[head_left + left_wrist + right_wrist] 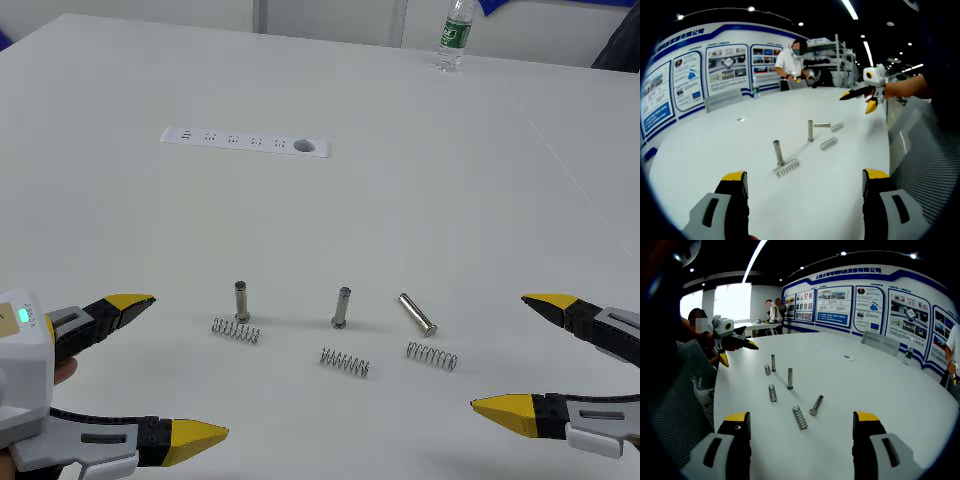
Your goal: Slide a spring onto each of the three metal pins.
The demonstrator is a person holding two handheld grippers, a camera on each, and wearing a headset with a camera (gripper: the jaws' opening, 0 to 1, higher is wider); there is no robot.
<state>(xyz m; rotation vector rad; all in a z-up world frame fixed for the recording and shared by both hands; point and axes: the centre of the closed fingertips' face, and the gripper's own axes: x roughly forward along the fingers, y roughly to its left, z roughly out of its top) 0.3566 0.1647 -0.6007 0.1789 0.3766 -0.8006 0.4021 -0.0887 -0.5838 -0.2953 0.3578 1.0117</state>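
Three metal pins sit in a row on the white desk [420, 200]: the left pin [241, 300] and the middle pin [341, 306] stand upright, and the right pin [417, 313] lies flat on its side. Three springs lie flat, one in front of each pin: the left spring [236, 330] just beside its pin's base, the middle spring [345, 361] and the right spring [432, 355] near theirs but apart. No spring is on a pin yet. The left tool [188, 365] hovers left of the row and the right tool [500, 352] right of it, each with yellow-tipped jaws spread wide, holding nothing. Farther back lies one white power strip [245, 141], and near the far edge one plastic bottle [455, 35] stands upright.
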